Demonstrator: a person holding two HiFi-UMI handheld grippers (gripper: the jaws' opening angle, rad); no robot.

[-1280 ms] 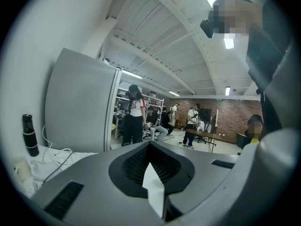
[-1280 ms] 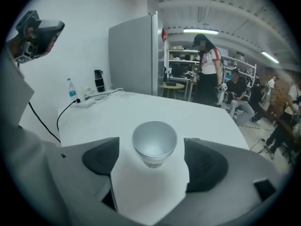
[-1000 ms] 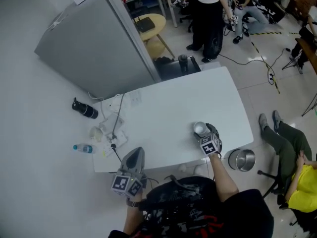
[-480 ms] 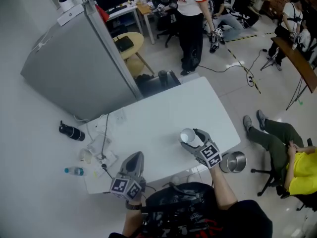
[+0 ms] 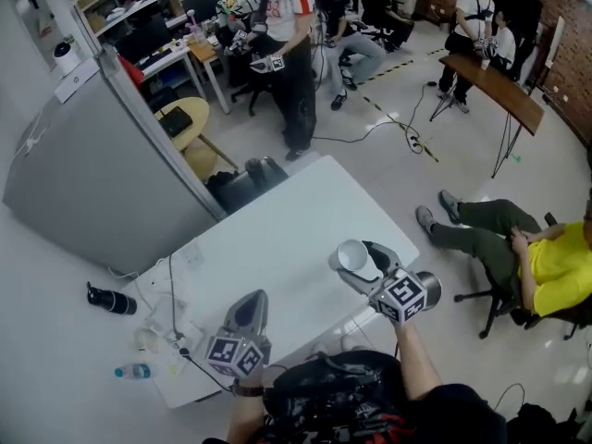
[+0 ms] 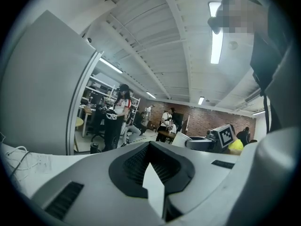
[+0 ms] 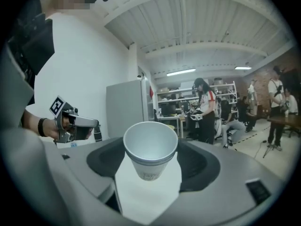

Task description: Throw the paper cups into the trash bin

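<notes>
In the head view the right gripper (image 5: 363,259), lower right of centre, has its jaws spread wide and clamped on the sides of a white cup (image 5: 351,253), which it holds above the near right edge of the table (image 5: 277,239). The bin (image 5: 431,286) shows just right of it, half hidden behind the gripper, while the left gripper (image 5: 250,302), lower left, points up the frame with its jaws together. The left gripper view shows those jaws meeting at the tips with nothing between them. The right gripper view shows the cup at centre, wedged by its lower half between the wide jaws, its open mouth towards the camera.
</notes>
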